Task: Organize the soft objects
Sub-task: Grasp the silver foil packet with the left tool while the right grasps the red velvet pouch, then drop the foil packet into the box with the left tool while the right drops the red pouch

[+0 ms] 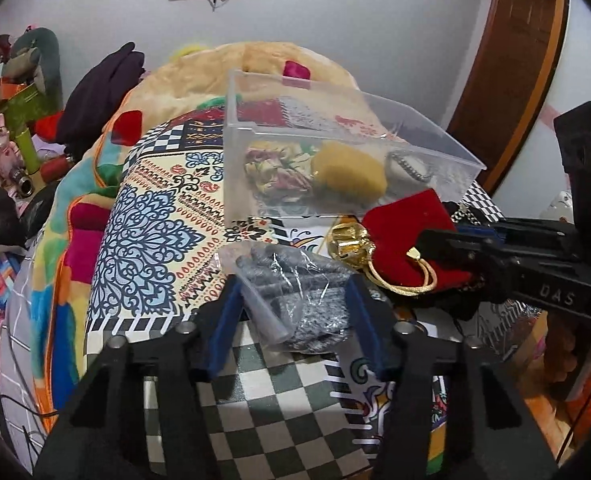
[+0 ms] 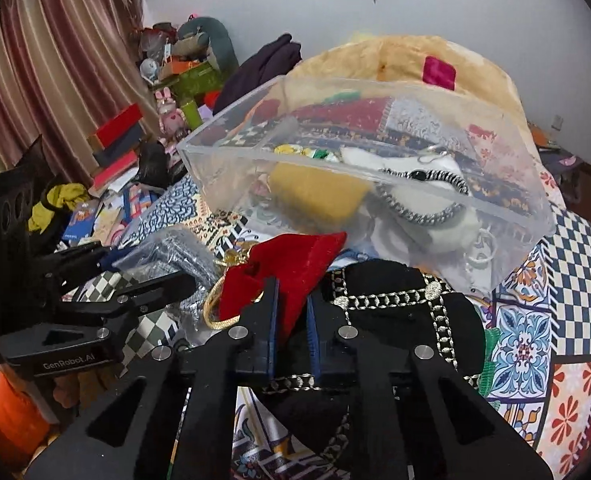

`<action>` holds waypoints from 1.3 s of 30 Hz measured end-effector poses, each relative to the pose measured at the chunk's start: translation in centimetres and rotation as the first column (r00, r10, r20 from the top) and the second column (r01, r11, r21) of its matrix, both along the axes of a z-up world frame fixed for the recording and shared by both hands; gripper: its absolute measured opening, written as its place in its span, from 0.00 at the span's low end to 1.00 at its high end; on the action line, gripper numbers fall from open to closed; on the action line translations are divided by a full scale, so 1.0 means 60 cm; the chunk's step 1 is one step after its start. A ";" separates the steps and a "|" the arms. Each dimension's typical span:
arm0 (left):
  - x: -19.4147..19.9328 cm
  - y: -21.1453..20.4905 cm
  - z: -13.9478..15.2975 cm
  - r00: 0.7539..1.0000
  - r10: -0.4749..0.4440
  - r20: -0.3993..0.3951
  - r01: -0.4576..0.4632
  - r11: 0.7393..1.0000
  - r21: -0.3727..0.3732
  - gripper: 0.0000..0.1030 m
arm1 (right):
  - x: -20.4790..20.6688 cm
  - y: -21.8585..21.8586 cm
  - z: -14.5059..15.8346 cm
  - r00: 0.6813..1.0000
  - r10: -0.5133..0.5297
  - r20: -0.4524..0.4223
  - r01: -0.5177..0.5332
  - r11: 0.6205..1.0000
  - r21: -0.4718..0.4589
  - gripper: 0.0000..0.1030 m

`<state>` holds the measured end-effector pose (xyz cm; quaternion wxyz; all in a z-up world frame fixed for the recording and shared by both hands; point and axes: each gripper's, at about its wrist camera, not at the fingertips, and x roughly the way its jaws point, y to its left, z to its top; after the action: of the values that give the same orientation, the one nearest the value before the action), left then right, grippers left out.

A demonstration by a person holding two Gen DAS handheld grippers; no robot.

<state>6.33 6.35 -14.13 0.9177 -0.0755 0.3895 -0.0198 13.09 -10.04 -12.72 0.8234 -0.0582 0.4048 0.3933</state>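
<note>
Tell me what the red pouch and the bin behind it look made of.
Red pouch: apparently velvet, matte and fuzzy, with a gold cord; the right gripper pinches its edge. Clear bin: looks like rigid transparent plastic, glossy, its contents visible through the walls.

The bin [image 1: 335, 120] was clear, glossy plastic. The pouch [image 2: 295, 264] looked like matt red velvet with a shiny gold cord [image 1: 407, 284]. Crinkly glossy film wrapped the grey knit [image 1: 295, 280]. The bedspread [image 1: 147, 232] was smooth printed cloth.
</note>
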 end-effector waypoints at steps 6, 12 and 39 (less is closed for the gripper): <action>-0.009 -0.003 0.013 1.000 0.004 0.028 -0.005 1.000 0.021 0.27 | -0.014 -0.009 0.025 0.998 -0.013 0.065 0.011 0.999 0.039 0.05; -0.017 0.006 0.037 0.997 0.022 0.068 -0.023 1.000 0.009 0.18 | -0.019 -0.017 0.056 0.995 -0.024 0.099 0.014 0.995 0.097 0.04; 0.090 -0.006 0.185 0.957 0.034 0.286 -0.036 0.999 0.001 0.17 | 0.045 -0.027 0.184 0.935 -0.172 0.310 0.113 0.973 0.199 0.04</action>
<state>11.73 6.01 -3.03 0.9649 -0.0759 0.2512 -0.0130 15.79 -11.66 -1.67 0.9073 -0.0187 0.2297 0.3518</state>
